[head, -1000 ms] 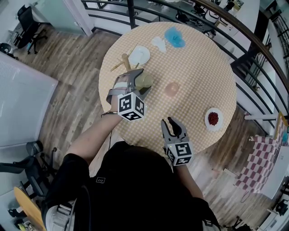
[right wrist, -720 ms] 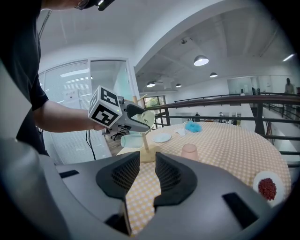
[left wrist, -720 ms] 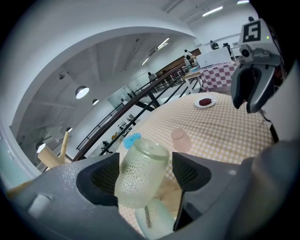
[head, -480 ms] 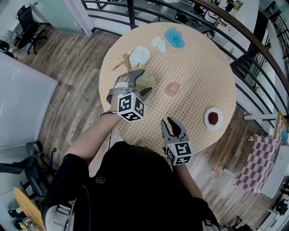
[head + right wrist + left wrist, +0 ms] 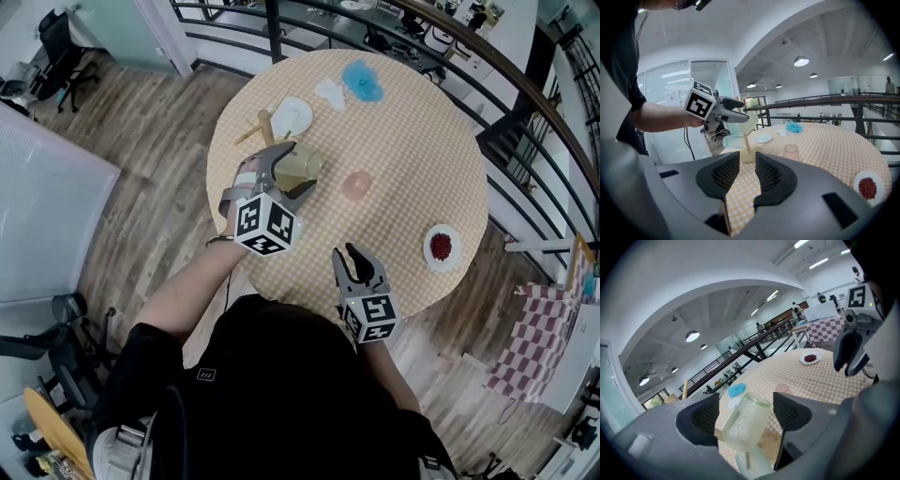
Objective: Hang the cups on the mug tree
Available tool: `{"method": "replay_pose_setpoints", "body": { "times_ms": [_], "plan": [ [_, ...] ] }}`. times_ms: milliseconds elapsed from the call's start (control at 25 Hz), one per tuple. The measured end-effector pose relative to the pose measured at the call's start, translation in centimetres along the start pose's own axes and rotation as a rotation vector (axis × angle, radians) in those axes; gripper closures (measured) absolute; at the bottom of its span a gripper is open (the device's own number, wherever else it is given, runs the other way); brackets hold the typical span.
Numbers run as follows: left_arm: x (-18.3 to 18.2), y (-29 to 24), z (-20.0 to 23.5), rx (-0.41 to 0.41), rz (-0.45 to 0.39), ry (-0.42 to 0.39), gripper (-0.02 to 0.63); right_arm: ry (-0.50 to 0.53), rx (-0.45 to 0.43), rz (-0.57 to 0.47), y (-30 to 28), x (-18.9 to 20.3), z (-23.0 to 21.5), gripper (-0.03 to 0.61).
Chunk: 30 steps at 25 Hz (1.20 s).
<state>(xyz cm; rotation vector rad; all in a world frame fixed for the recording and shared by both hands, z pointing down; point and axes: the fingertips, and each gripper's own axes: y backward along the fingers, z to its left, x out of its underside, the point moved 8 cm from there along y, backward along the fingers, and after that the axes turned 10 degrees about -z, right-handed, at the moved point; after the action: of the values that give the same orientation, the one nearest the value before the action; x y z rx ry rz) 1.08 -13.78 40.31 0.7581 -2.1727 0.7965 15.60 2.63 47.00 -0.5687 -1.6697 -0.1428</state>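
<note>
On your worktop (image 5: 412,141), at the left of the head view, the wooden mug tree (image 5: 263,126) stands near the upper-left rim. Your left gripper (image 5: 298,169) sits over its lower part, so the base is hidden from above. In the right gripper view a clear cup (image 5: 733,141) lies sideways against the left side of the tree's post. Just right of the tree's top is a white plate (image 5: 291,114). Further right, a crumpled white thing (image 5: 330,91) and a fluffy blue thing (image 5: 363,80) lie toward the upper rim. A pink cup (image 5: 356,185) stands upside down near the middle, right of your left gripper and apart from it. Below it, at the lower rim, your right gripper (image 5: 351,258) points up the frame. Its fingers (image 5: 724,176) are a narrow slot apart with nothing between them. A small white dish (image 5: 441,247) of red bits sits far right, well clear of everything. The fingers (image 5: 701,418) of your left gripper pinch the yellowish cup (image 5: 304,166), which is lifted off the cloth just right of the tree's post, between the tree and the pink cup. That cup is tilted. In the left gripper view its long axis runs from lower left to upper right, with the base toward the camera and the open mouth at the far upper end. In the head view the mouth points toward the right of the frame.
</note>
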Motion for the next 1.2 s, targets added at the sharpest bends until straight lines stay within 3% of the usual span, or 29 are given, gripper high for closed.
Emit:
{"method": "replay_pose_setpoints", "body": {
  "times_ms": [400, 840, 1200],
  "plan": [
    [-2.2, 3.2, -0.2, -0.058, -0.062, 0.180, 0.277, 0.025, -0.049, -0.022, 1.7, -0.2, 0.1, 0.466],
    [-3.5, 7.1, -1.9, -0.075, -0.125, 0.428, 0.423, 0.040, -0.076, -0.071, 4.9, -1.0, 0.8, 0.466],
    [-2.8, 10.7, -2.8, -0.011, -0.207, 0.584, 0.550, 0.042, 0.002, -0.075, 7.1, -1.0, 2.9, 0.466]
  ]
}}
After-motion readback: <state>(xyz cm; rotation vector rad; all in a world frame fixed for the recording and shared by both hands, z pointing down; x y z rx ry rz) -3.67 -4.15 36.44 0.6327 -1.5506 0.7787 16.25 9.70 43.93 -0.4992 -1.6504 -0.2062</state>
